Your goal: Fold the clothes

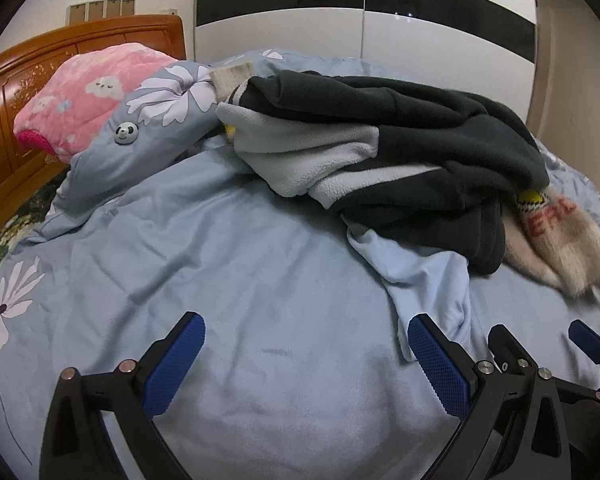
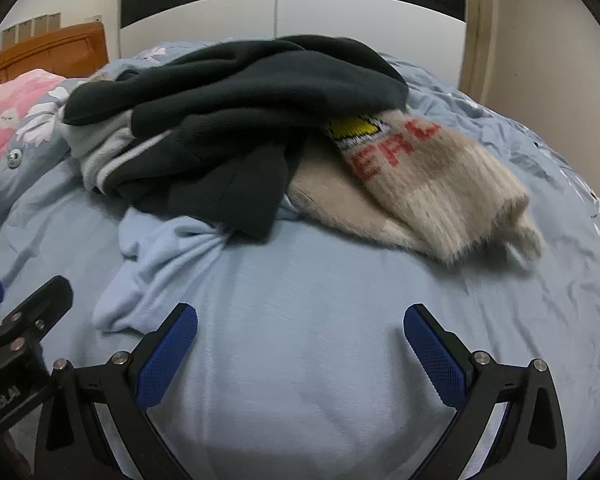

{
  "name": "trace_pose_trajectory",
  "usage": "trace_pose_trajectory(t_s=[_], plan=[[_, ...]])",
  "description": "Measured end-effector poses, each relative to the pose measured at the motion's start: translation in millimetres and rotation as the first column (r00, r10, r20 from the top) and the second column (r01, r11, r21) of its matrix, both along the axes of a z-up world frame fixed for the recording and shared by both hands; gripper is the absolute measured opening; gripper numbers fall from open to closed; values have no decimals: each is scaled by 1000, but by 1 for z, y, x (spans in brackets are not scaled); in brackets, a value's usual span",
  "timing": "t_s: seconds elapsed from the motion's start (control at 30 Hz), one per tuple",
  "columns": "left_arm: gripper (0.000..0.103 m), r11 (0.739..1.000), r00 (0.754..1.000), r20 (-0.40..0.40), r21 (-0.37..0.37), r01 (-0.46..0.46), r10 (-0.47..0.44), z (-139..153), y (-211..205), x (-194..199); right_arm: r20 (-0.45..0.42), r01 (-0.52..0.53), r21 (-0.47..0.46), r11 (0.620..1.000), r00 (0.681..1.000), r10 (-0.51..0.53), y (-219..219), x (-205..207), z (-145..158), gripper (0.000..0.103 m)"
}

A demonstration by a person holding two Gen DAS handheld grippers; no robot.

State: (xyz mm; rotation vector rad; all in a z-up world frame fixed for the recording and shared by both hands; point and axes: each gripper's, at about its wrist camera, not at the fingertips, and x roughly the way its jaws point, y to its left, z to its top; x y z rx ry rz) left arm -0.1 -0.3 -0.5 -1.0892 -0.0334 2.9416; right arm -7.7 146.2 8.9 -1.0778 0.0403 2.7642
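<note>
Left wrist view. We see the left gripper point(image 1: 306, 354) low over the bed cover point(image 1: 220, 260), its blue pads spread wide, nothing between them. The right gripper point(image 1: 540, 344) shows at the far right edge, just beside ours; its own spread is hard to judge from this angle. The clothes sit in one heap, far and to the right of the left gripper: a dark fleece point(image 1: 420, 140) with a pale lining on top, a beige knit sweater point(image 1: 560, 240) with red lettering sticking out at the heap's right, and a light blue garment point(image 1: 428, 280) trailing out from under the fleece toward us. The blue garment's near end lies just beside the left gripper's right pad; we cannot tell whether they touch. We judge the pile is simply dumped for sorting, nothing folded yet. A pink blanket point(image 1: 88, 92) and a floral pillow point(image 1: 148, 132) are bunched far left against the wooden headboard point(image 1: 28, 80), probably pushed aside to leave near space for folding.

Right wrist view. The right gripper point(image 2: 300, 344) has its pads spread wide too, empty, over bare cover. The left gripper point(image 2: 24, 320) enters at the left edge. From here the blue garment point(image 2: 160, 264) lies near and to the left, its loose end close to the right gripper's left pad. The fleece point(image 2: 220, 132) sits straight ahead, the sweater point(image 2: 432, 192) far right. We judge the blue piece the easiest first grab, being nearest both grippers.
</note>
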Motion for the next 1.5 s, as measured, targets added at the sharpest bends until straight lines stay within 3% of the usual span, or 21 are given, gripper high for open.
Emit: trace_pose_trajectory(t_s=[0.23, 0.33, 0.4, 0.53, 1.5], plan=[[103, 997, 998, 25, -46, -58, 59, -15, -11, -2, -19, -7, -37, 999, 1000, 6, 4, 17, 2, 103], [103, 996, 996, 46, -51, -76, 79, -21, -12, -4, -45, -12, -59, 998, 999, 9, 13, 44, 0, 103], [103, 997, 995, 61, -32, -73, 75, -25, -15, -4, -25, 17, -35, 999, 1000, -17, -1, 40, -1, 103], [103, 996, 997, 47, -66, -58, 61, -23, -10, 3, 3, 37, -25, 999, 999, -37, 4, 17, -6, 103], [103, 998, 997, 62, -52, -44, 47, -22, -5, -1, -1, 43, 16, 999, 999, -43, -3, 11, -7, 103]])
